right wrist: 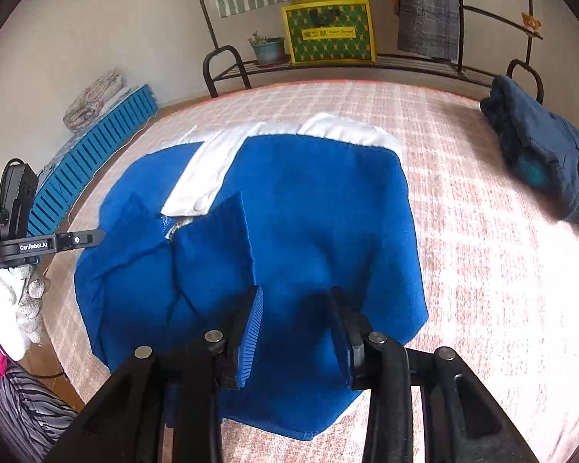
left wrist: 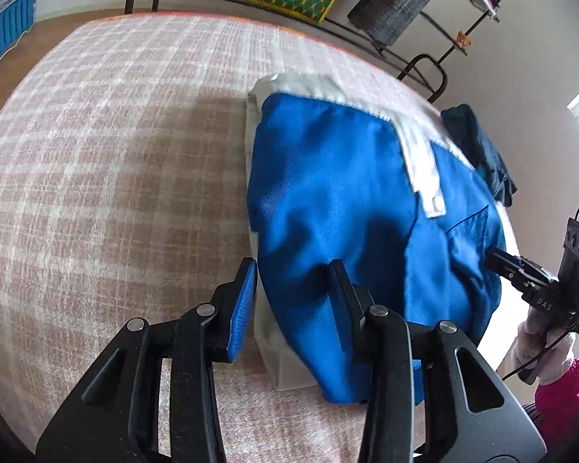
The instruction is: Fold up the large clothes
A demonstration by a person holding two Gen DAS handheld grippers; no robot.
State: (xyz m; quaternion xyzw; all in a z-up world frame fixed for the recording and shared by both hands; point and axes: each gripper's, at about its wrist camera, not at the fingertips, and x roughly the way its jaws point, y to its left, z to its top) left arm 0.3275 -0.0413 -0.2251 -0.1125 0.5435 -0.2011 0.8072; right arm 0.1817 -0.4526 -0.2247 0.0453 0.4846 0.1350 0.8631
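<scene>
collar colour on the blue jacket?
White. The collar of the blue jacket shows best in the right wrist view.

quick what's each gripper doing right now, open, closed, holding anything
Left gripper: open, holding nothing, above the blue jacket's edge.
Right gripper: open, holding nothing, above the jacket.

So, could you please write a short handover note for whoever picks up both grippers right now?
Left gripper: jaws apart, nothing clamped, above the near left edge of the blue and white jacket.
Right gripper: jaws apart, nothing clamped, above the jacket's near right part.
The jacket lies on the checked bed cover, already folded into a compact bundle, white collar at the far end, zip showing.
A dark blue garment lies crumpled at the bed's far right corner.
Left: probably tidy or finish the jacket's fold, then fold the dark garment.
</scene>
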